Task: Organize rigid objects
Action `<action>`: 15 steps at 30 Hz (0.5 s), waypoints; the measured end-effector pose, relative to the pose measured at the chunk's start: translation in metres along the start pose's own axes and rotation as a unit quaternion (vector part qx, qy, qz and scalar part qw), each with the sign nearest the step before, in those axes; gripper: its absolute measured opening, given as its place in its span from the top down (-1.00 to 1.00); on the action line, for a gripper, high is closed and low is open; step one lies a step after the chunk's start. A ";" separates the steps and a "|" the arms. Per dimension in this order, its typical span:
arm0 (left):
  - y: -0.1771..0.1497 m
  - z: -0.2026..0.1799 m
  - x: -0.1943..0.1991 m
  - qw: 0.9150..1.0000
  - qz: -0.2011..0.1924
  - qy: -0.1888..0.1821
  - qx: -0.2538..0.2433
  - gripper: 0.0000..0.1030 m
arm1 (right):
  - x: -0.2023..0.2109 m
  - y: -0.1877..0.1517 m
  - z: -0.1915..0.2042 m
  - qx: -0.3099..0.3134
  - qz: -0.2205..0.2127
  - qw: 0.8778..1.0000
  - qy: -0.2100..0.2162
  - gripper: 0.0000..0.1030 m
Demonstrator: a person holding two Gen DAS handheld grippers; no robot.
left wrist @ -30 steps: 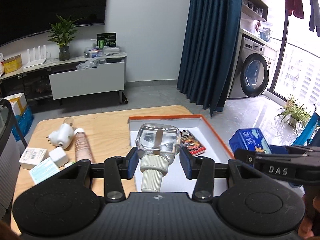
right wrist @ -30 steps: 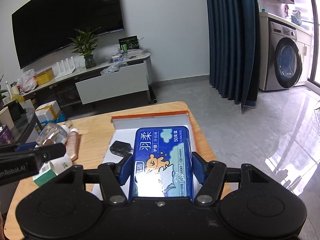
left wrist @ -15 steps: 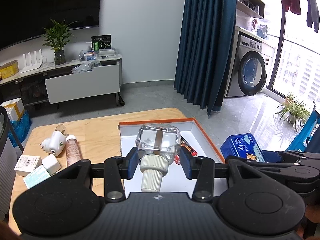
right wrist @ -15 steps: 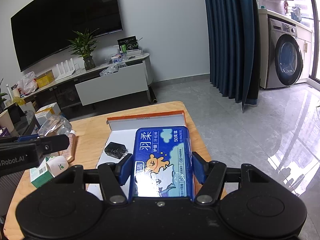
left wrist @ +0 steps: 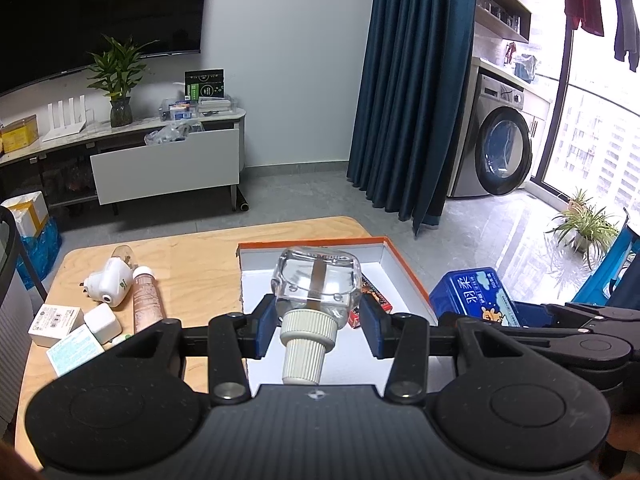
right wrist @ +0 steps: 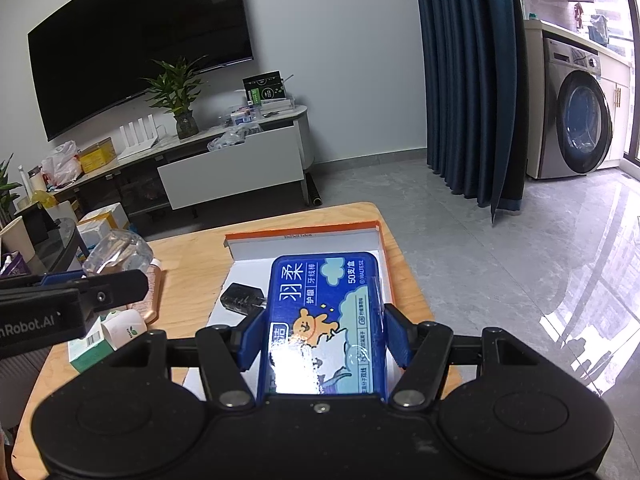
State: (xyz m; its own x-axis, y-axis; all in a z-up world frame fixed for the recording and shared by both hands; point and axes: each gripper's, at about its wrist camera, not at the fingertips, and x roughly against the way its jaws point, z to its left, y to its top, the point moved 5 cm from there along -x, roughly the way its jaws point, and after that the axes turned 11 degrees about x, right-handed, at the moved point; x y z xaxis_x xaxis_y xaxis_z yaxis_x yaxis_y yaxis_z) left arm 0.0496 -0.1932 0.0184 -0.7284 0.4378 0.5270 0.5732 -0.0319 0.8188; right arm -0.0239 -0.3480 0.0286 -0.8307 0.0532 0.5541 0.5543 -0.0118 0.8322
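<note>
My left gripper (left wrist: 318,326) is shut on a clear glass bottle (left wrist: 316,280) with a ribbed cream cap, held above the near part of a white tray with an orange rim (left wrist: 400,264). My right gripper (right wrist: 324,336) is shut on a blue flat box (right wrist: 326,320) with a cartoon bear, over the same tray (right wrist: 300,236). The blue box (left wrist: 472,294) hangs at the tray's right side in the left wrist view. The left gripper's finger (right wrist: 72,300) and the bottle (right wrist: 118,250) show at the left of the right wrist view.
A black charger (right wrist: 242,300) and a red packet (left wrist: 374,300) lie in the tray. Left of it on the wooden table (left wrist: 192,264) lie a white plug-in device (left wrist: 112,286), a pink bottle (left wrist: 146,304), a white cube (left wrist: 102,320) and small boxes (left wrist: 56,322).
The left gripper has risen and drawn back a little with the bottle, so more of the table shows. The right gripper holds the blue box almost still.
</note>
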 end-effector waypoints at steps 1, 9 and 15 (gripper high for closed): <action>0.000 0.000 0.000 1.000 0.000 -0.001 -0.001 0.11 | 0.001 0.000 0.000 0.001 -0.001 1.000 -0.001 -0.44; 0.000 0.000 0.004 1.000 -0.002 -0.002 0.003 0.11 | 0.002 0.002 0.003 0.004 -0.001 1.000 0.002 -0.44; 0.001 0.000 0.005 1.000 -0.003 0.001 0.005 0.11 | 0.005 0.007 0.006 0.012 -0.005 1.000 0.002 -0.44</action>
State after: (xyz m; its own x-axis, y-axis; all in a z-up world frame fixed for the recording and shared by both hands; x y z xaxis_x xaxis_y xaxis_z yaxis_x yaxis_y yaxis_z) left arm 0.0463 -0.1907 0.0215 -0.7326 0.4365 0.5222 0.5723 -0.0201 0.8198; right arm -0.0243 -0.3419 0.0369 -0.8362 0.0490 0.5463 0.5474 0.0124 0.8368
